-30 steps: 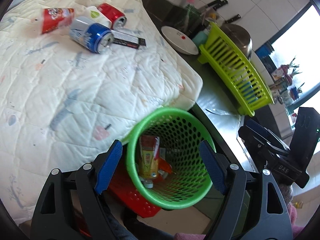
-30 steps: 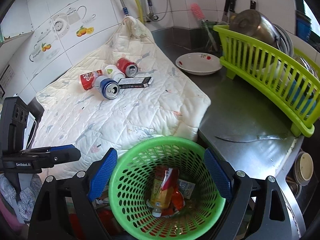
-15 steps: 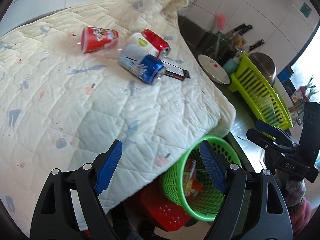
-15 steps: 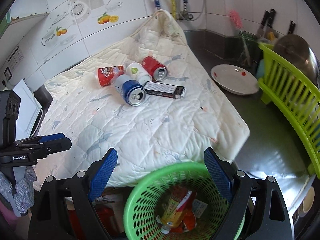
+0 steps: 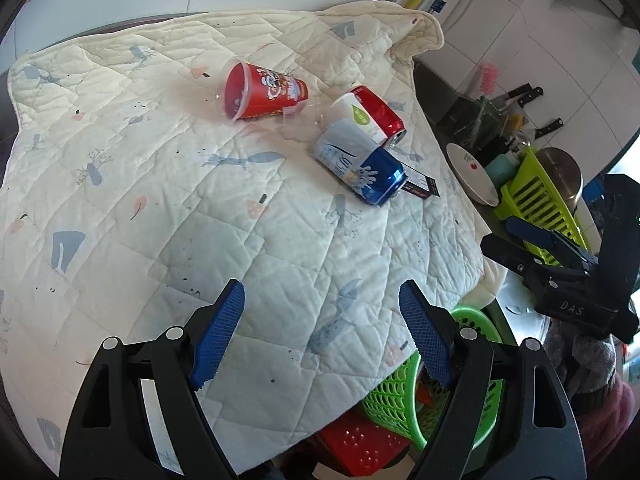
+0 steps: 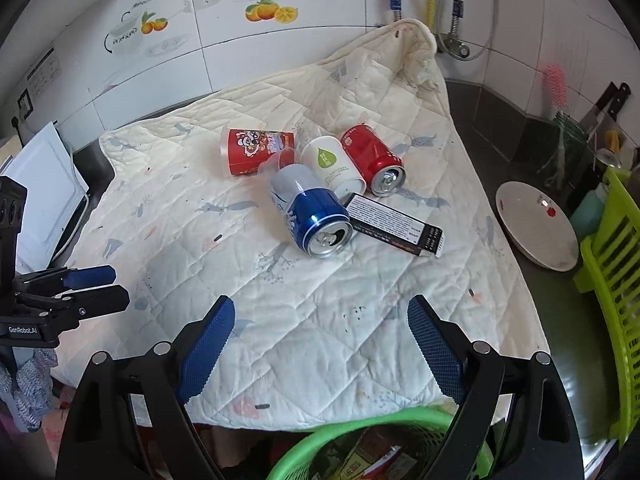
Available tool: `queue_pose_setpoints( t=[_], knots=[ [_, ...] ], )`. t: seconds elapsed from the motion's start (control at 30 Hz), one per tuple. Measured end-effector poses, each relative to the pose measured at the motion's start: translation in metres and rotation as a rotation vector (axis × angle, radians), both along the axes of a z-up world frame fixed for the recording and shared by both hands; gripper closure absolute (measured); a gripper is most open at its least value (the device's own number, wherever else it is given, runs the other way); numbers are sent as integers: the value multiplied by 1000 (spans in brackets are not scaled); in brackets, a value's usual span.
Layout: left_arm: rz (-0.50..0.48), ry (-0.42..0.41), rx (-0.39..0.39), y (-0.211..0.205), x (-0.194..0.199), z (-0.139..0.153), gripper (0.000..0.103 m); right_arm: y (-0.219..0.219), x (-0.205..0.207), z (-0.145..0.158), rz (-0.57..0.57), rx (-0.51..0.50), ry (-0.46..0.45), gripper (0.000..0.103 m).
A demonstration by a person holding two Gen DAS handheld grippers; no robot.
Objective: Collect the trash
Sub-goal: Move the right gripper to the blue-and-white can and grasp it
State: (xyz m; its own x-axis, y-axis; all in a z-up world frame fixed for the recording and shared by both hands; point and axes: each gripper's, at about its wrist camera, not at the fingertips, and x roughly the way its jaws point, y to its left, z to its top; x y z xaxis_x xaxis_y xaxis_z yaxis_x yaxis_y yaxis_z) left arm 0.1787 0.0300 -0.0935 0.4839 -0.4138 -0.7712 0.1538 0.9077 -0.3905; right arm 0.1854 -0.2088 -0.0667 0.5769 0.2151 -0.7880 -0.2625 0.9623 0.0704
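Trash lies in a cluster on a cream quilted cloth [image 6: 320, 312]: a blue and white can [image 6: 310, 210] [image 5: 362, 170], a red can [image 6: 372, 160], a white paper cup [image 6: 332, 164], a red snack cup [image 6: 252, 150] [image 5: 262, 94] and a black and white box [image 6: 394, 230]. A green mesh basket [image 6: 372, 450] [image 5: 452, 384] with wrappers inside stands below the cloth's near edge. My left gripper [image 5: 322, 334] is open and empty over the near cloth. My right gripper [image 6: 320, 350] is open and empty, short of the cans.
A white plate [image 6: 536, 230] lies on the dark counter to the right. A lime dish rack [image 6: 612, 280] stands at the far right, with knives and a pot behind. A red stool [image 5: 360, 446] sits under the basket. A tiled wall is at the back.
Both grippers have risen and tilted up from the green basket toward the cloth. The basket has slid to the bottom of both views and the trash cluster is nearer.
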Motion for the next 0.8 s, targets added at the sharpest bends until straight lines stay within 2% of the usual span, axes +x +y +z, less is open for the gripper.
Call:
queue_pose_setpoints(
  t=[0.33,0.8],
  knots=[
    [67,18,-7,41,26,-8,24,43,64,-18,94,-83,26,18],
    [115,28,-7,74,61,-16,24,70,137,-57,175,-187,126,18]
  ],
)
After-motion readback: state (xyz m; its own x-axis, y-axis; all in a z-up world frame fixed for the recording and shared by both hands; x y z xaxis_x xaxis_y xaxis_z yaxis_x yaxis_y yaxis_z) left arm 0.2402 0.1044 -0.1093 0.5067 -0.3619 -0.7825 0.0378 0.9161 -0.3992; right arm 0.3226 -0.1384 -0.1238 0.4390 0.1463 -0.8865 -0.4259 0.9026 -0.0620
